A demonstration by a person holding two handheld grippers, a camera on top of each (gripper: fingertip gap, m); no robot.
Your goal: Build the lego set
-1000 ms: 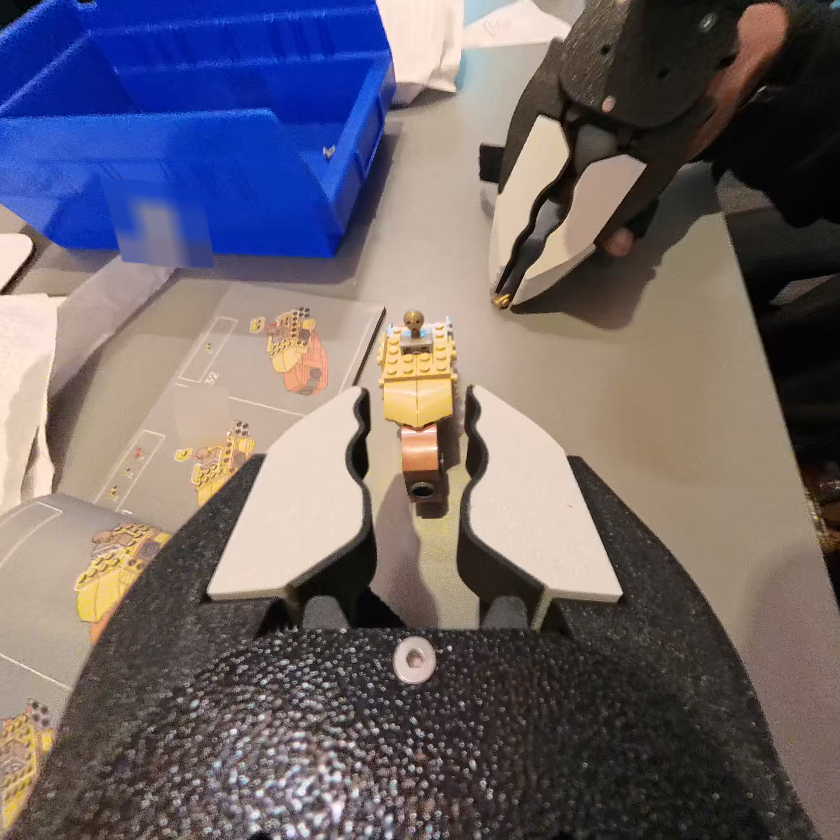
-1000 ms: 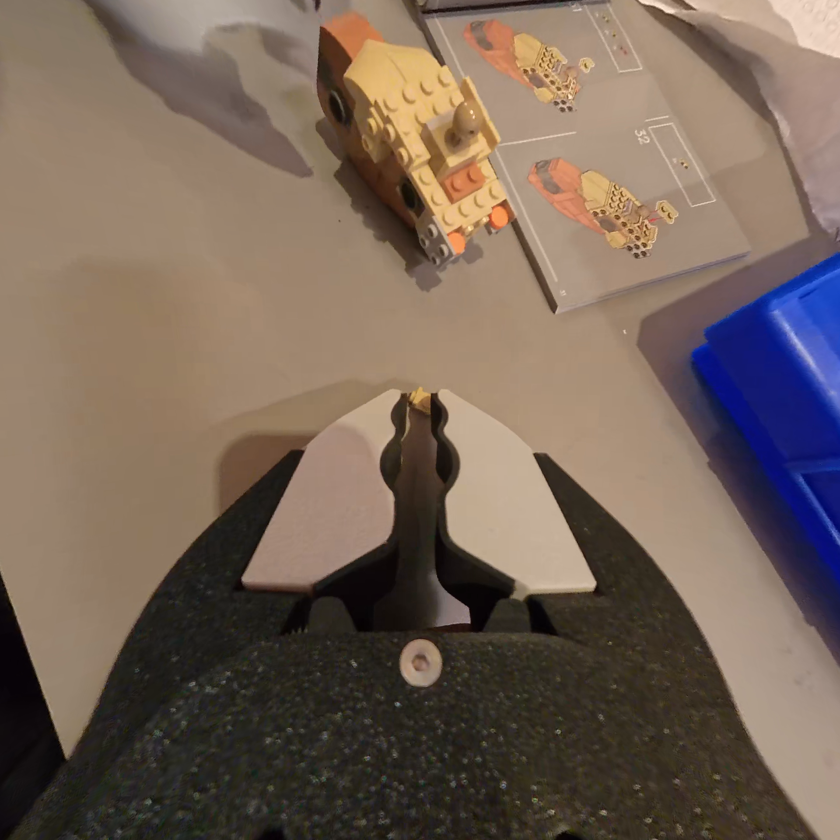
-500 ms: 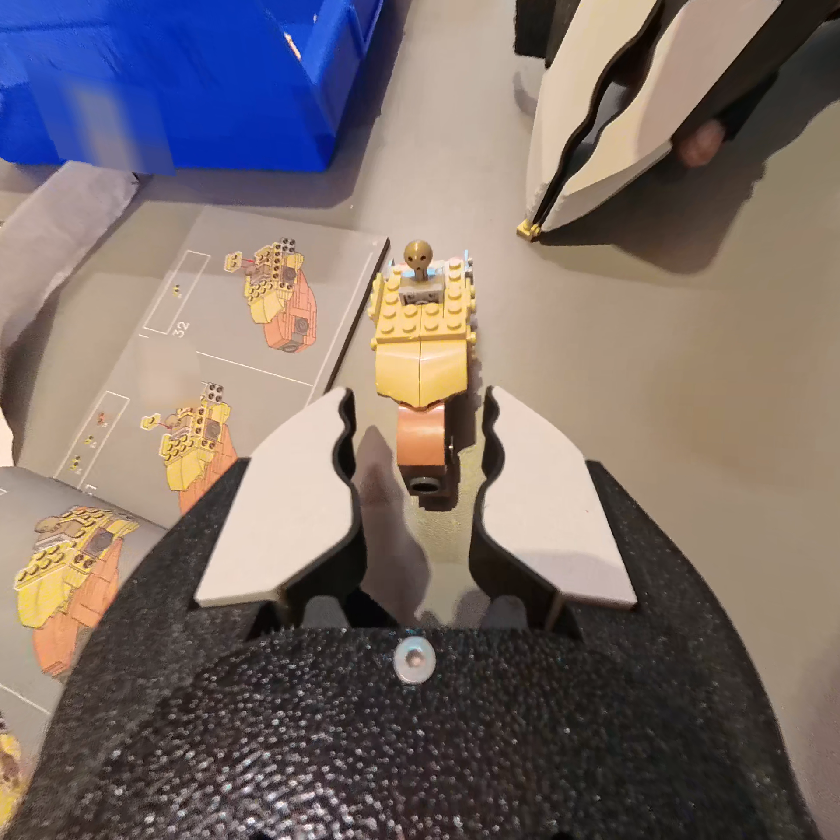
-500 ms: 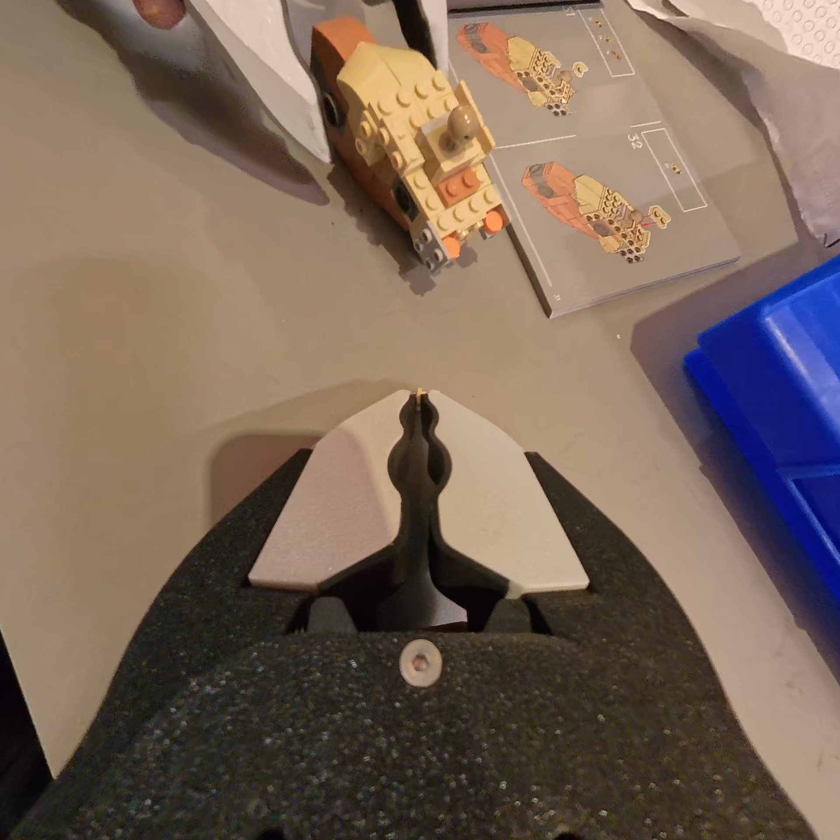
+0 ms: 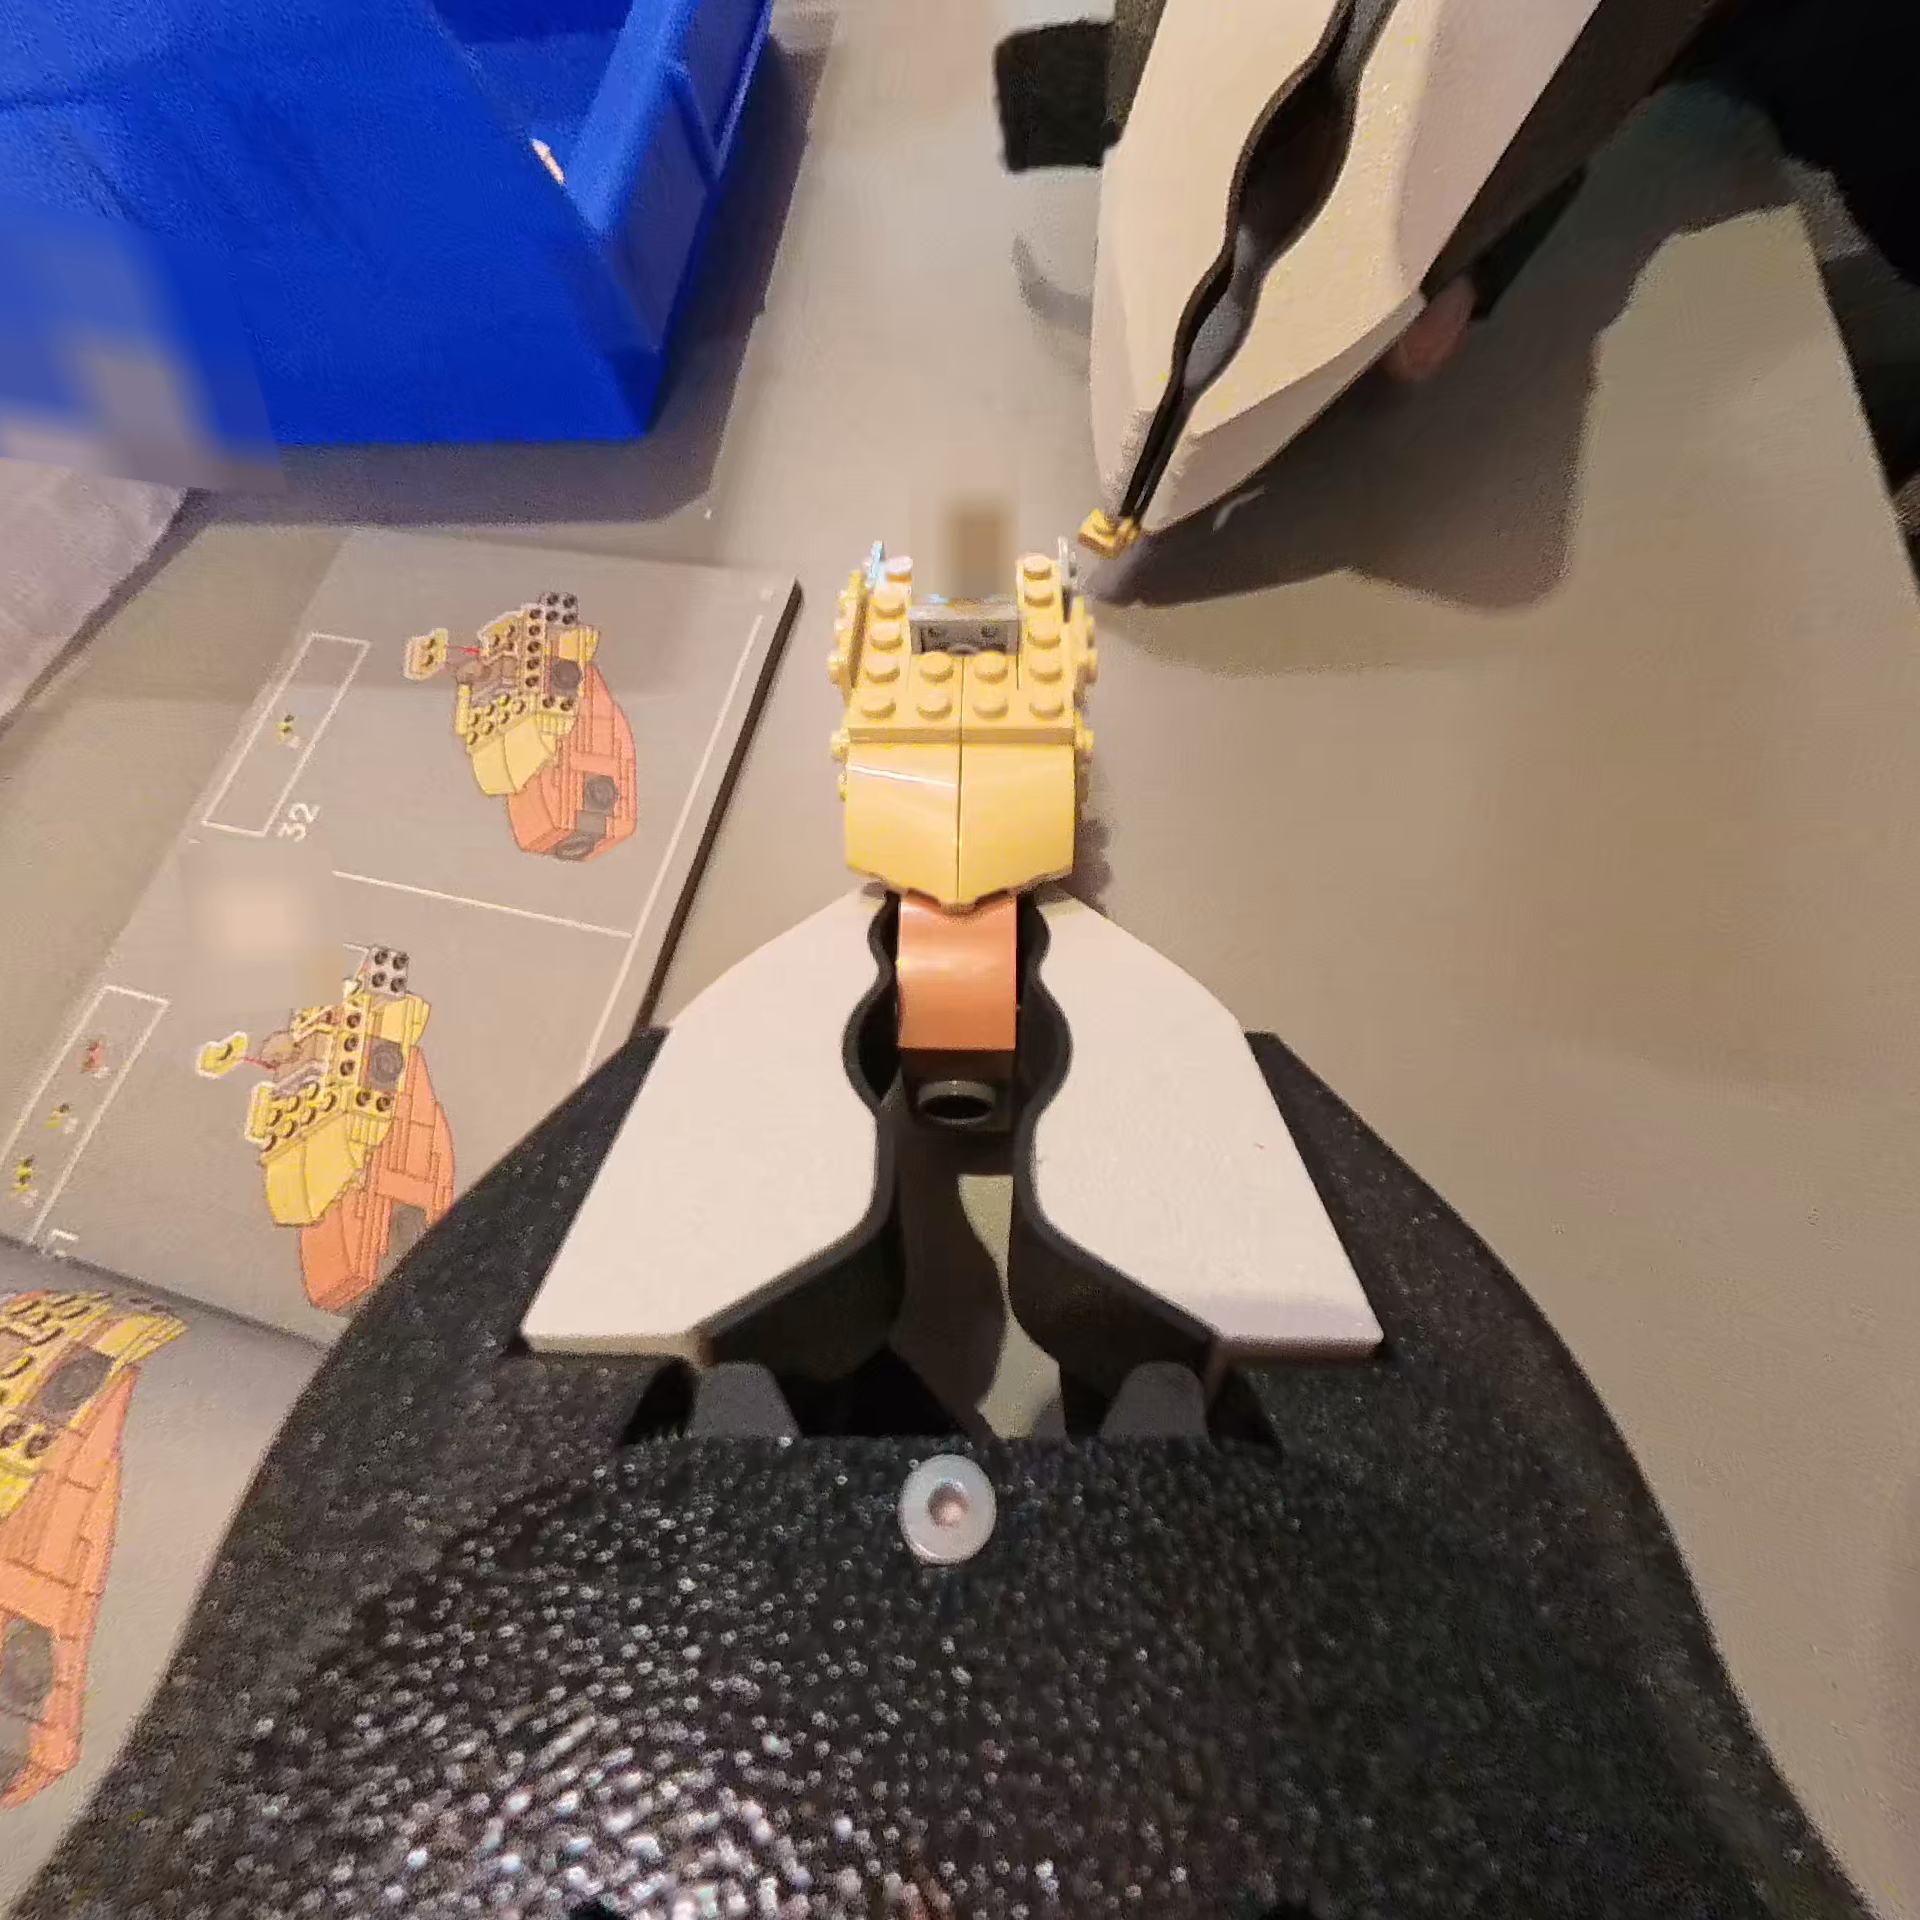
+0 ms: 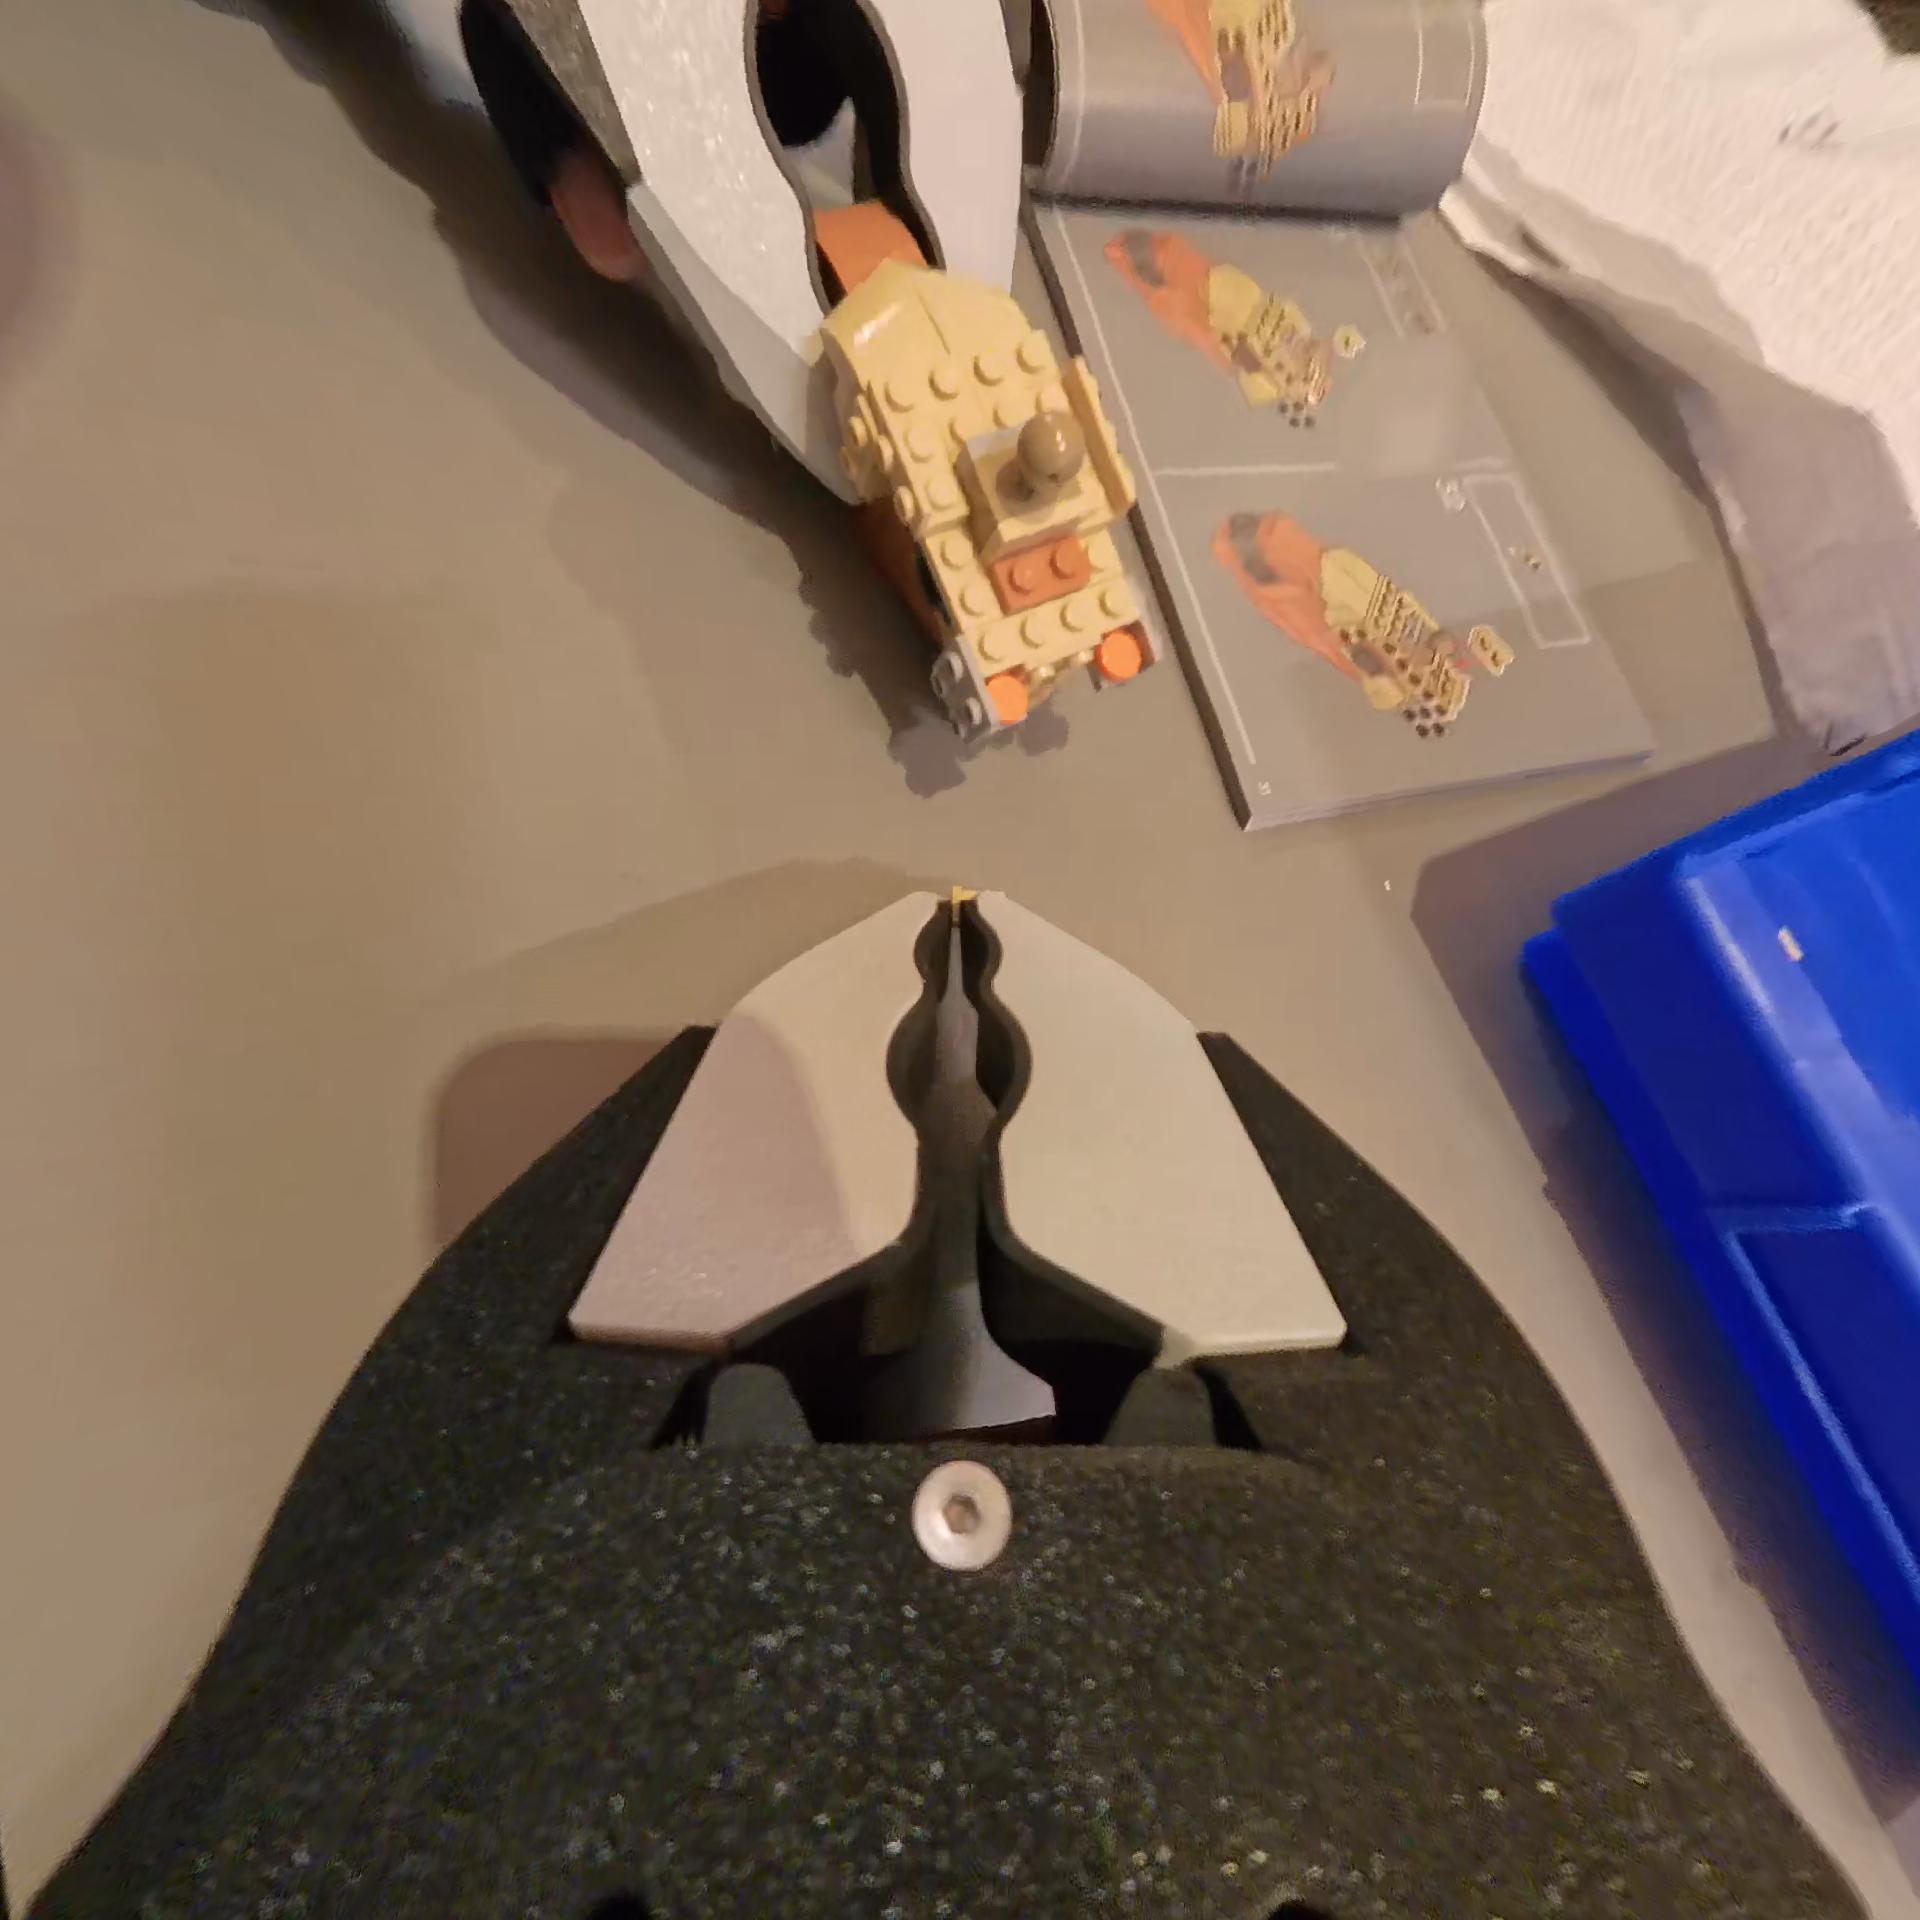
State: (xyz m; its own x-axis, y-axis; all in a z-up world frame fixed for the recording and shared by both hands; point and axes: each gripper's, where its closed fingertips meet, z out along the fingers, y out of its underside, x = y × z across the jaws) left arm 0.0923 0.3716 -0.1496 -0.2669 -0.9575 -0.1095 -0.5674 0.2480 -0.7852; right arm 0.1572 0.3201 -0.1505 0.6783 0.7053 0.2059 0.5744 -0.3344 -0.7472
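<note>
A tan and orange lego model [image 5: 961,748] stands on the grey table [image 5: 1455,935], beside an open instruction booklet [image 5: 416,831]. My left gripper [image 5: 956,935] is shut on the model's orange nose [image 5: 954,982], a pad on each side. The model also shows in the right wrist view [image 6: 987,499], with the left gripper [image 6: 873,260] around its far end. My right gripper [image 6: 961,904] is shut on a small tan lego piece [image 6: 961,896] at its tips. In the left wrist view that piece [image 5: 1107,533] sits at the right gripper's tips [image 5: 1132,509], close to the model's rear right corner.
A blue bin [image 5: 364,208] stands beyond the booklet, and shows at the right edge of the right wrist view [image 6: 1766,1091]. White cloth [image 6: 1714,208] lies past the booklet [image 6: 1351,499]. A person's fingertip [image 5: 1429,348] shows behind the right gripper. The grippers' ends are close to 9 cm from one another.
My left gripper moved forward and closed on the model's orange nose. My right gripper closed tighter on the small tan piece and carried it toward the model's rear corner.
</note>
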